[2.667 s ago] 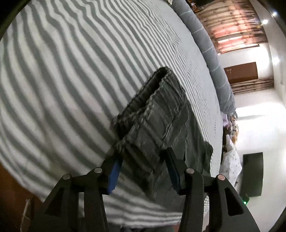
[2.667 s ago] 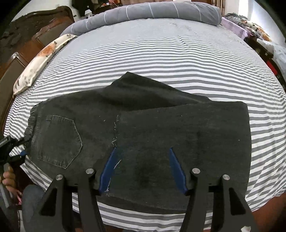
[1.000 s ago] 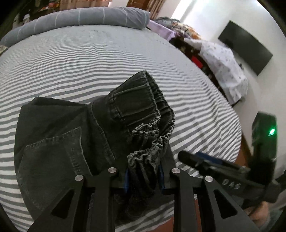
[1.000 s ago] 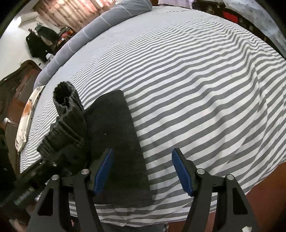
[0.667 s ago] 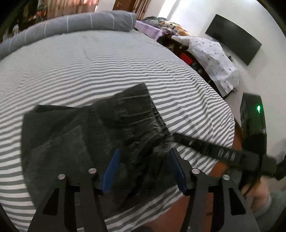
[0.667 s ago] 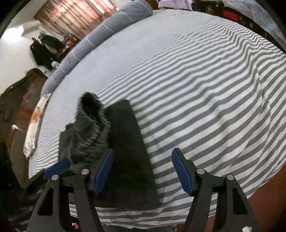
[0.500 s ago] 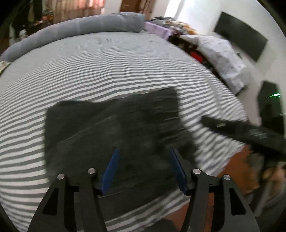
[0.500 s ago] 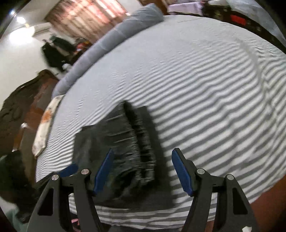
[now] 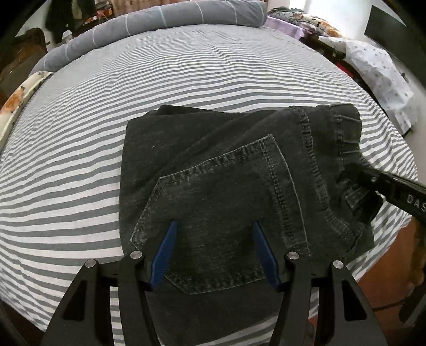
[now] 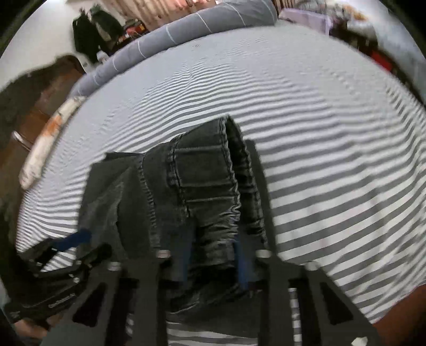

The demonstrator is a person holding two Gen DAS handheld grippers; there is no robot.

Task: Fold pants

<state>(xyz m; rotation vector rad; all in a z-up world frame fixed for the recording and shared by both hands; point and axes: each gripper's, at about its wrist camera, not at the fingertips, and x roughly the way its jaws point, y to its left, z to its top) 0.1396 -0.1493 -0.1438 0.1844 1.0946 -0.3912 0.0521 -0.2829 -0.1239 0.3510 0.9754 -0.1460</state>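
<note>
The black denim pants (image 9: 213, 173) lie folded on the striped bed, back pocket up and elastic waistband to the right. My left gripper (image 9: 214, 226) hovers open just above the pocket, with nothing pinched between its blue pads. My right gripper (image 9: 356, 181) comes in from the right at the waistband. In the right wrist view its jaws are closing, with the bunched waistband (image 10: 210, 213) between the blue pads (image 10: 241, 263) and filling the gap. The left gripper (image 10: 90, 244) shows at the lower left of that view, beside the pants (image 10: 119, 191).
A grey-and-white striped sheet (image 9: 186, 79) covers the bed. A grey bolster (image 9: 159, 16) lies along the far side and a floral pillow (image 9: 16, 101) at the left. Dotted bedding (image 9: 380, 69) is piled beyond the right edge. The near bed edge runs under both grippers.
My left gripper let go of the waistband, opened and drew back as the pants dropped flat into a fold. My right gripper swung over to the waistband and closed on it.
</note>
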